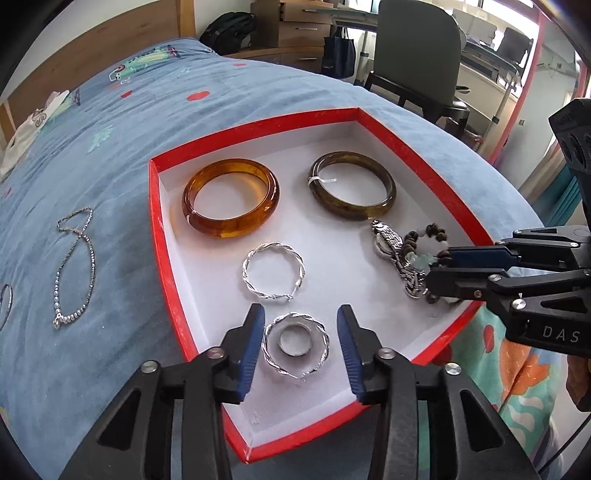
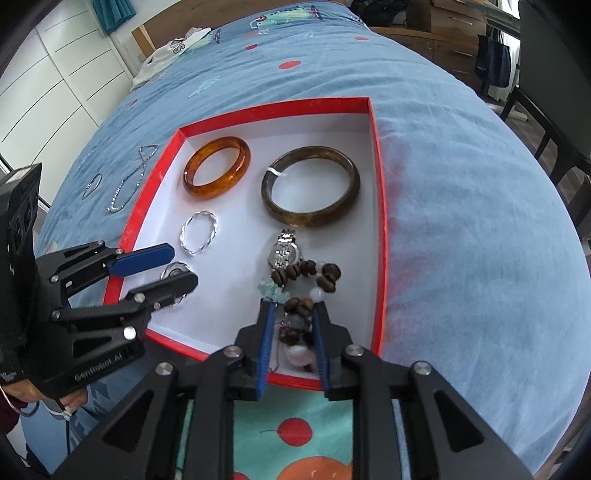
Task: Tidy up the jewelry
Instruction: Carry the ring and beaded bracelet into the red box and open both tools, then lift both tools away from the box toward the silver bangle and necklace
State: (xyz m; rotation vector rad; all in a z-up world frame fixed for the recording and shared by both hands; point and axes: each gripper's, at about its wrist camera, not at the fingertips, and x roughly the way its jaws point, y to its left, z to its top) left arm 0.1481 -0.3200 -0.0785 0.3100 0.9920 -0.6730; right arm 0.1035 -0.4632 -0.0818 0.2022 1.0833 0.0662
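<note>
A red box [image 1: 258, 127] with a white floor lies on the blue bedspread. In it are an amber bangle [image 1: 229, 227], a dark olive bangle [image 1: 351, 213], a twisted silver hoop [image 1: 275, 245], a silver watch [image 2: 284, 251] and a brown beaded bracelet [image 2: 328, 275]. My left gripper [image 1: 301, 332] stands open around a second twisted hoop [image 1: 295, 315], which has a small silver ring [image 1: 295, 352] inside it; the pads are clear of both. My right gripper [image 2: 293, 332] is open astride the near part of the beaded bracelet at the box's near right corner.
A thin silver chain [image 1: 88, 251] and a thin bangle [image 2: 92, 184] lie on the bedspread left of the box. A white garment [image 2: 173, 48] lies at the bed's far end. A chair [image 1: 417, 55] and a backpack [image 1: 229, 29] stand beyond the bed.
</note>
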